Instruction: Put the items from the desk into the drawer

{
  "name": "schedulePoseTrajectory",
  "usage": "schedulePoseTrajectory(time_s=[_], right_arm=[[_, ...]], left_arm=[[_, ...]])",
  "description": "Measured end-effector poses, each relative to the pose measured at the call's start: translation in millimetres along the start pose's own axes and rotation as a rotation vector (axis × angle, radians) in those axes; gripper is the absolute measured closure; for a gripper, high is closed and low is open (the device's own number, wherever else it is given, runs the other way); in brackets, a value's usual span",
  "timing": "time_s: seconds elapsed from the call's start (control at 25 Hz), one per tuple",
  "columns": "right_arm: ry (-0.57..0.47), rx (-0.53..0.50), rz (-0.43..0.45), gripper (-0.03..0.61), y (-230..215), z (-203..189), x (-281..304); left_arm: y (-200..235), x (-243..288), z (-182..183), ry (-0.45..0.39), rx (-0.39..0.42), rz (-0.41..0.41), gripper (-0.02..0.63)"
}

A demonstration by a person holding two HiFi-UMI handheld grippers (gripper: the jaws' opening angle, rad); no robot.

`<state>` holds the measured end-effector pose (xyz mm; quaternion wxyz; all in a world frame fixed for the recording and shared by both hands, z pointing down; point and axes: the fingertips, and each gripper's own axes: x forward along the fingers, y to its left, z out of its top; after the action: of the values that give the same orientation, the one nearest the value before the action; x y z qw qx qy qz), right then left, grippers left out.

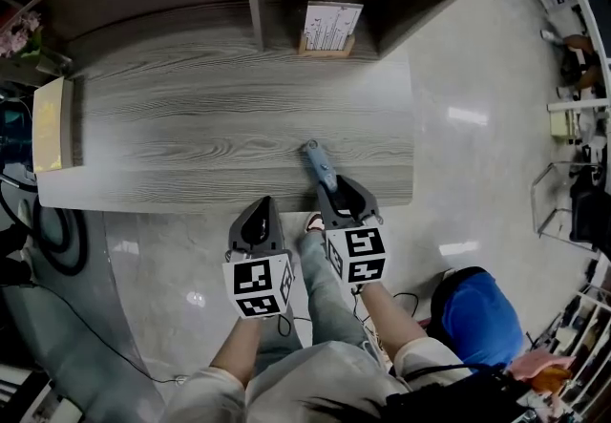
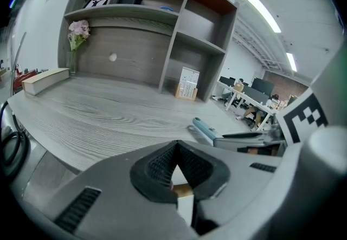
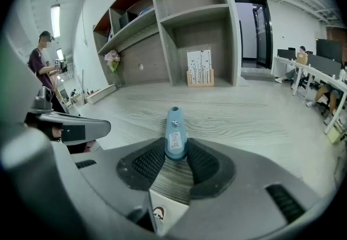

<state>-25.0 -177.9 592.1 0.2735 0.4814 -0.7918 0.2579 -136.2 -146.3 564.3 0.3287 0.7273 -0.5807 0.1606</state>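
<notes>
Your left gripper and right gripper are alike: grey moulded shells with slotted vents, and black ribbed pads lining the jaws. Each carries a white cube printed with black square markers. You wear light cream sleeves that end above the forearm, faded blue jeans, and a shoe in red and white.
</notes>
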Motion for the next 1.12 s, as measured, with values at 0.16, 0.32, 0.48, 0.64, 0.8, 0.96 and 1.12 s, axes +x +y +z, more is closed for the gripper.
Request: schedulePoseTrajectory(time_s=[0.16, 0.32, 0.48, 0.64, 0.8, 0.96, 1.12], right_arm=[[-0.016, 0.017, 0.004, 0.459, -1, 3, -8], [-0.034, 0.026, -0.01, 0.459, -5, 8, -18], [-0.045, 0.046, -0.021, 0.459, -8, 9, -30], [-0.063, 0.068, -0.04, 0.459, -14, 11, -42], [-0.083, 0.098, -0.078, 0.459, -22, 10, -57], [-0.1, 0.135, -0.128, 0.459, -40, 5, -76], [-0.123, 0.183, -0.189, 0.459, -62, -5, -99]], left_arm=[[-6, -1, 2, -0.001, 0.017, -0.012, 0.617], [-15, -3, 4, 0.003, 0.032, -0.033, 0.617], [-27, -7, 6, 0.008, 0.051, -0.056, 0.617], [-39, -9, 6, 0.018, 0.078, -0.083, 0.617], [-55, -9, 5, 0.033, 0.119, -0.127, 0.617], [-81, -6, 4, 0.047, 0.161, -0.183, 0.617], [-115, -1, 1, 0.061, 0.213, -0.255, 0.617]])
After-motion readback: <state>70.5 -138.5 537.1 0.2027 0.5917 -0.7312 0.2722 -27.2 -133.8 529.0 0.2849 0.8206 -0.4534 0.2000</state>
